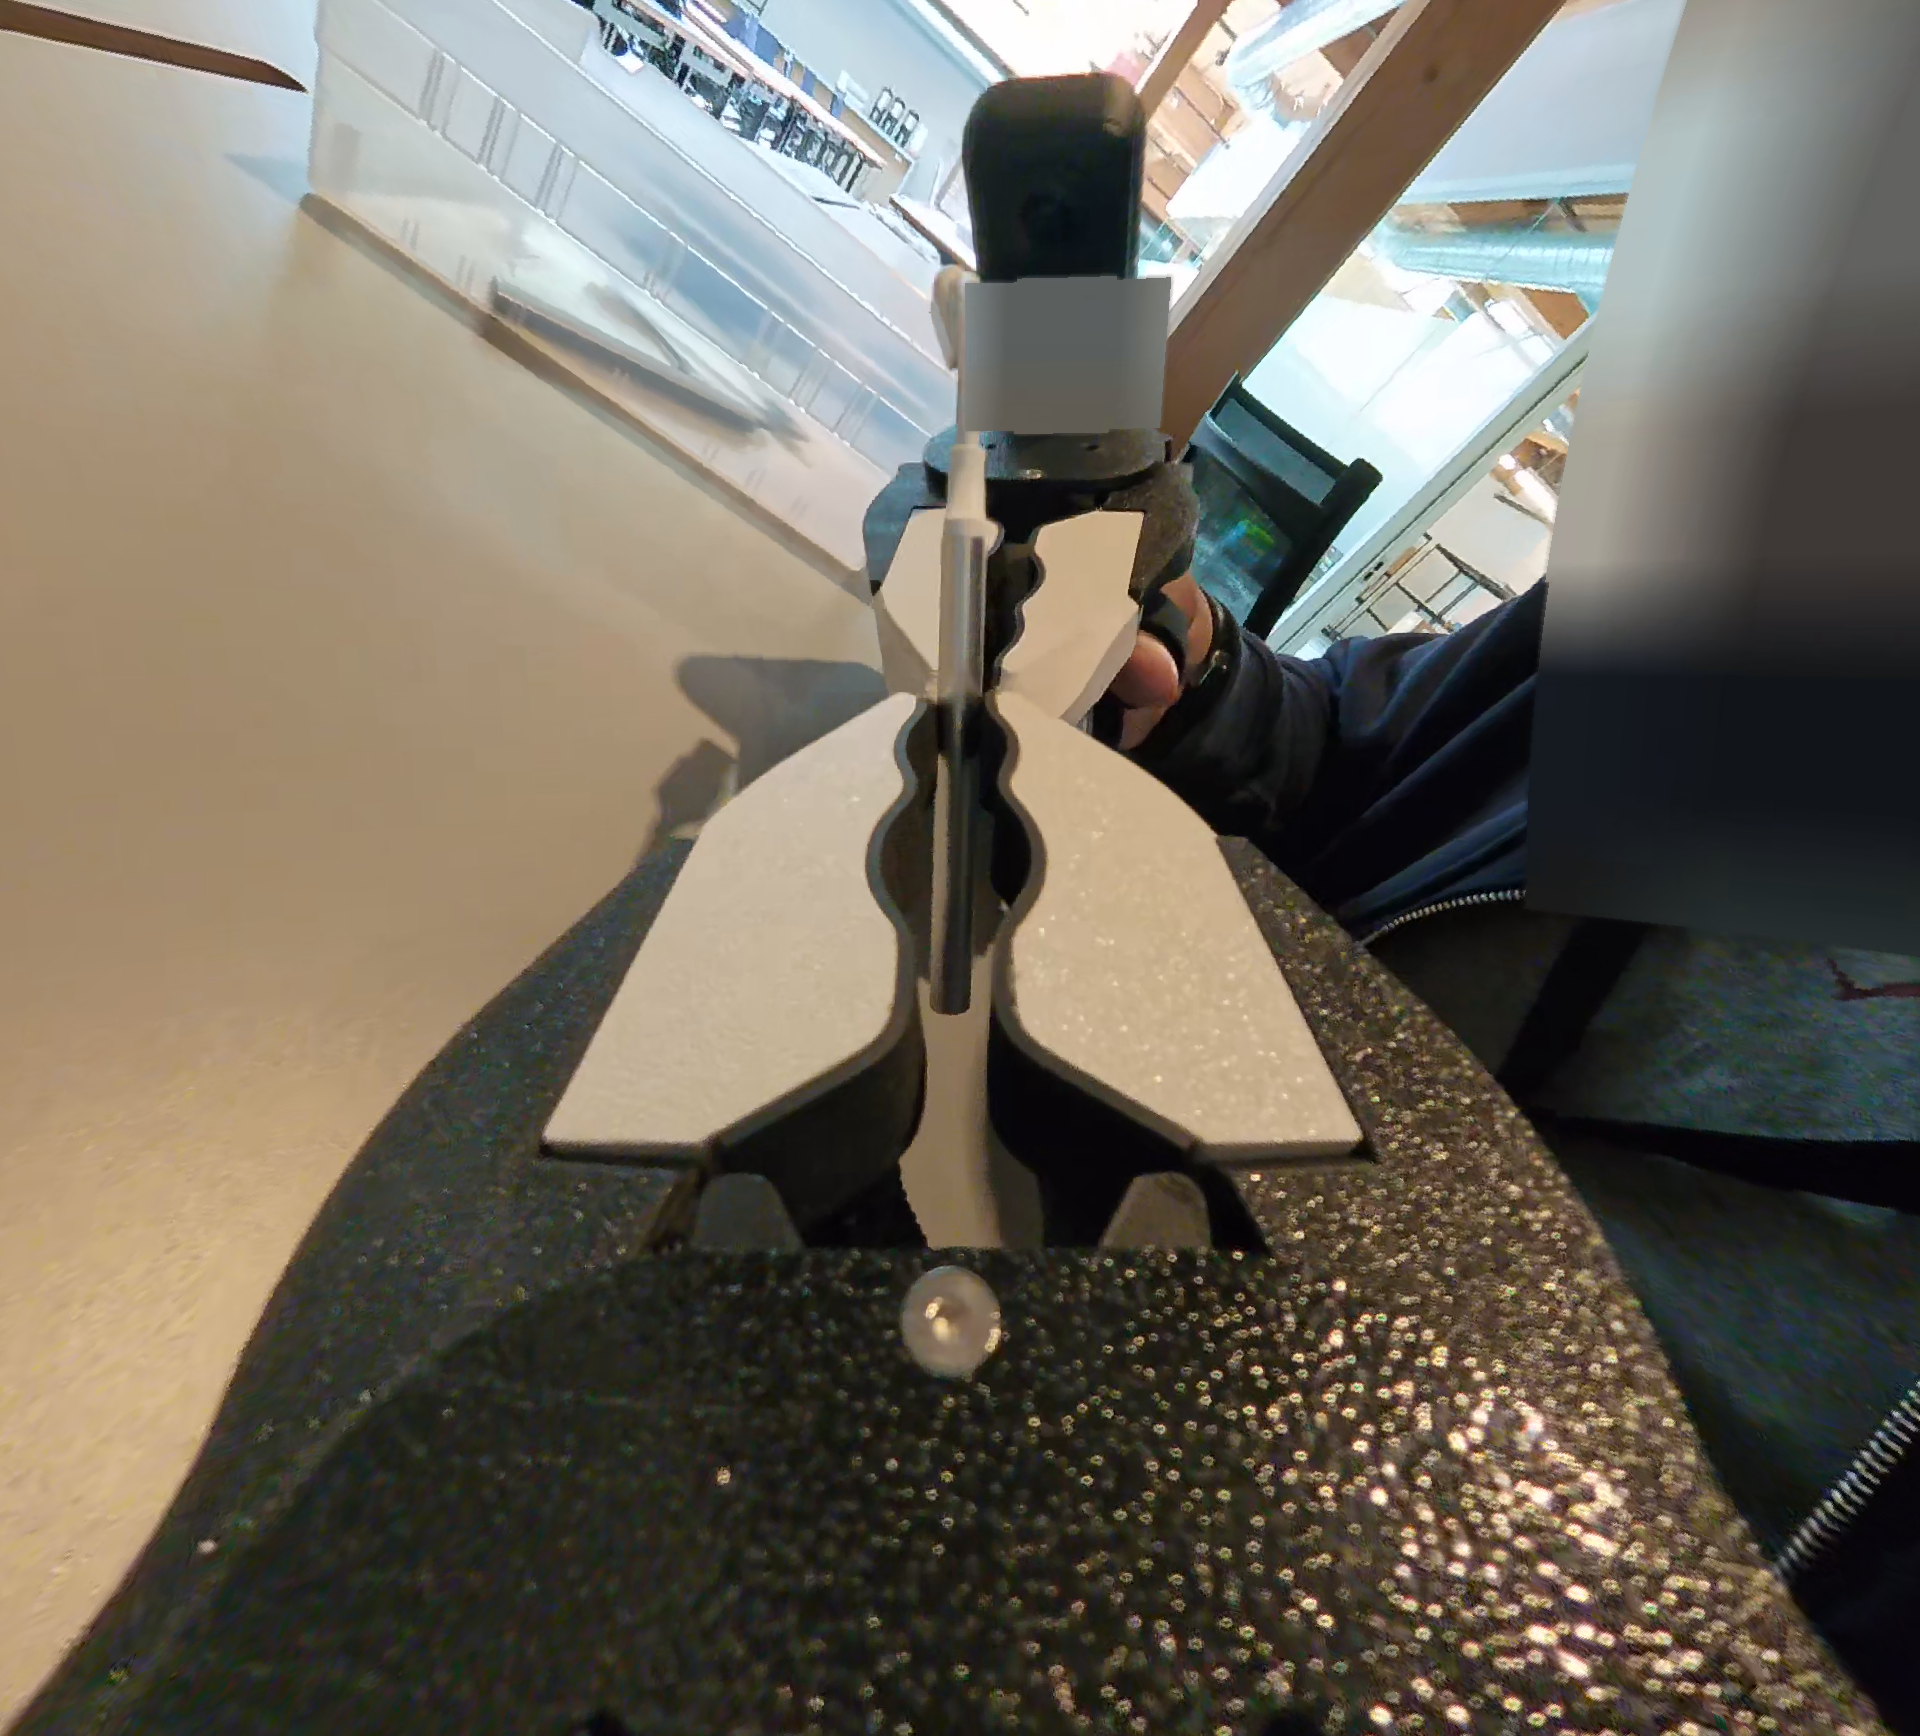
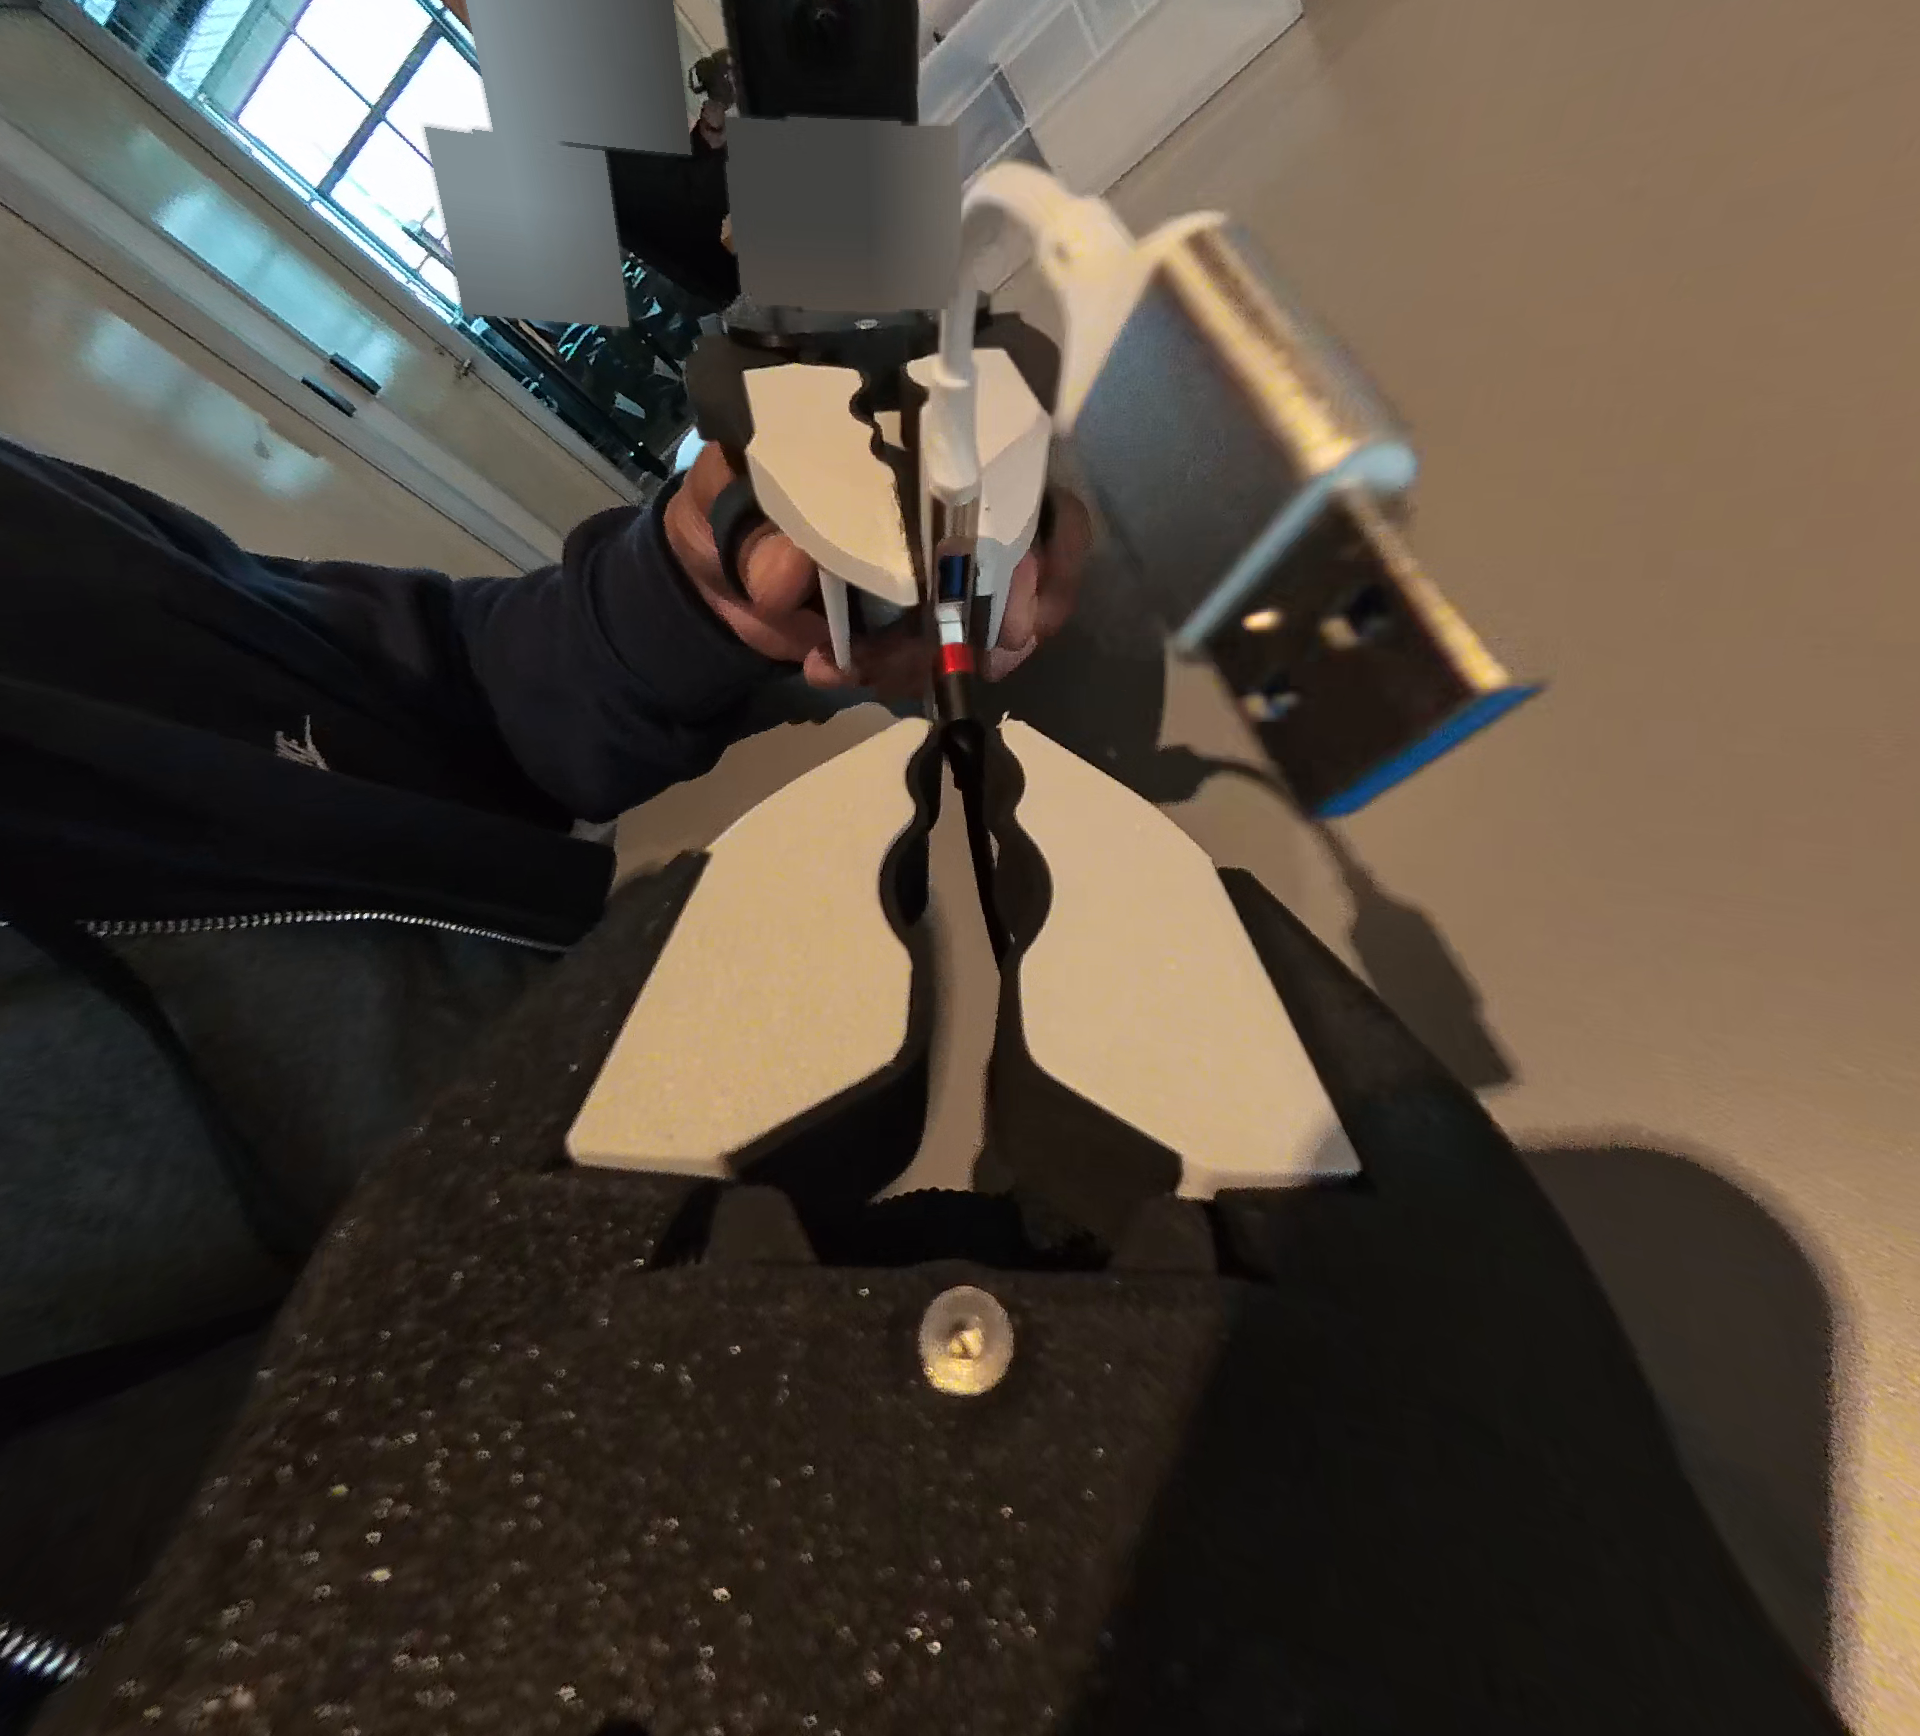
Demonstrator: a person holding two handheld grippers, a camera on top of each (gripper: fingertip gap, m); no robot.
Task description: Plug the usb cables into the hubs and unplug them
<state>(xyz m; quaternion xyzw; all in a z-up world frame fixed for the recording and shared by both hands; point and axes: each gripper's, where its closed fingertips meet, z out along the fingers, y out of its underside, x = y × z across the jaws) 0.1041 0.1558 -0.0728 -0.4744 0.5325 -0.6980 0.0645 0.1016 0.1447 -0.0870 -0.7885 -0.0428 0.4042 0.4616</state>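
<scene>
Black cable [image 2: 977,865] sits clamped in my right tongs [image 2: 961,730], which are closed down to a narrow slit around it. Its plug [image 2: 950,652], banded red and white, meets the blue port of a silver-and-white hub [image 2: 956,481] between the left tongs' fingers. All of this is held up in the air above the beige desk [image 2: 1662,336].

A white lead loops up from the hub to a big silver USB plug [image 2: 1299,523] with a blue insert. It hangs blurred, close to my right lens.

My left tongs [image 1: 956,710] are squeezed nearly together too, on a thin dark strip [image 1: 954,855] seen edge-on. I cannot tell whether that strip is hub or cable. It lines up with a silver piece between the right tongs.

A clear plastic box [image 1: 468,128] stands on the desk beyond.
</scene>
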